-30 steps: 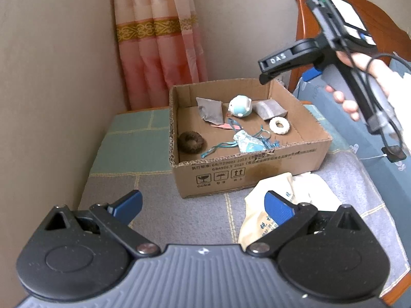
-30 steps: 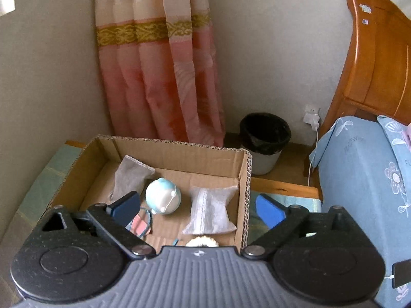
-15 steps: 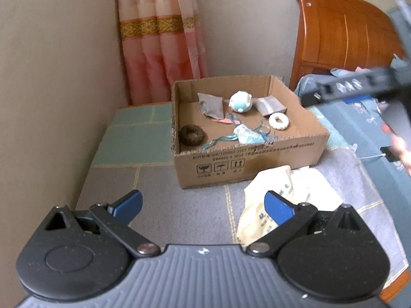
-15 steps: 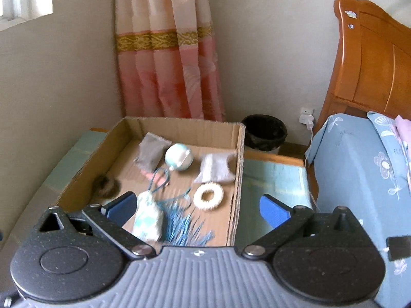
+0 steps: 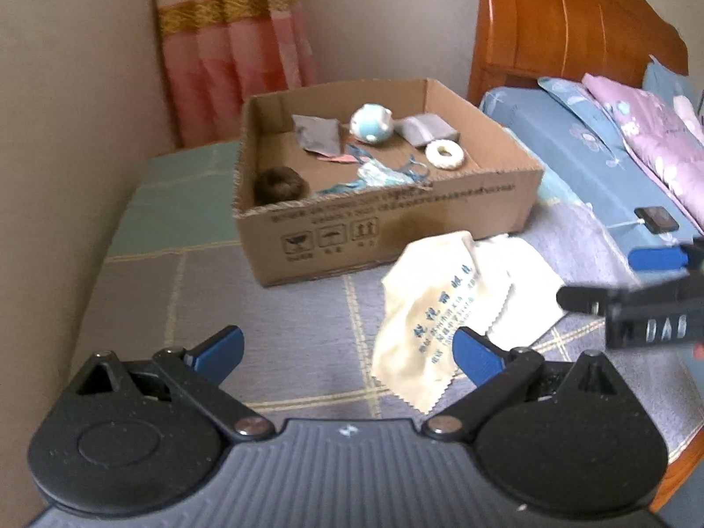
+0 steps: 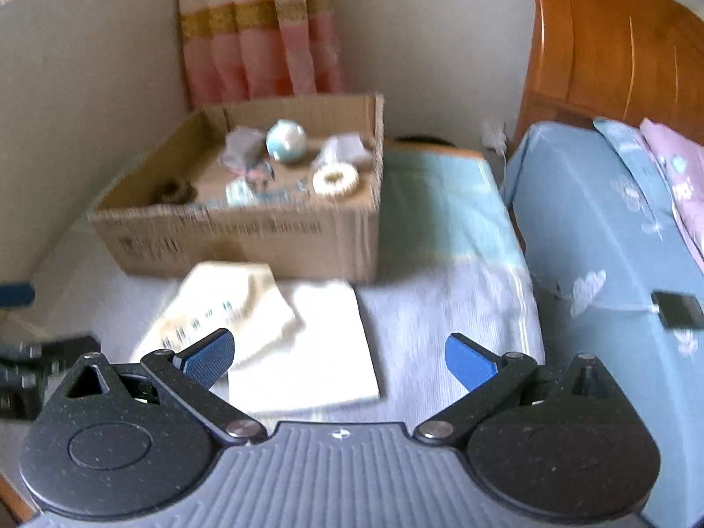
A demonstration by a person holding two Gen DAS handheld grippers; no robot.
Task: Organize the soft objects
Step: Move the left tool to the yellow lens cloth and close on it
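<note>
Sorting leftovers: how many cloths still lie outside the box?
2: a cream printed cloth in front of the box, and a white cloth partly under it on its right. Others may be out of view.

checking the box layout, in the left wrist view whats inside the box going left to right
brown fuzzy ring → dark grey pouch → blue-and-white ball → white ring

Home bedroom: wooden headboard [image 5: 567, 26], pillows [image 5: 638, 132], curtain [image 6: 259, 31].
</note>
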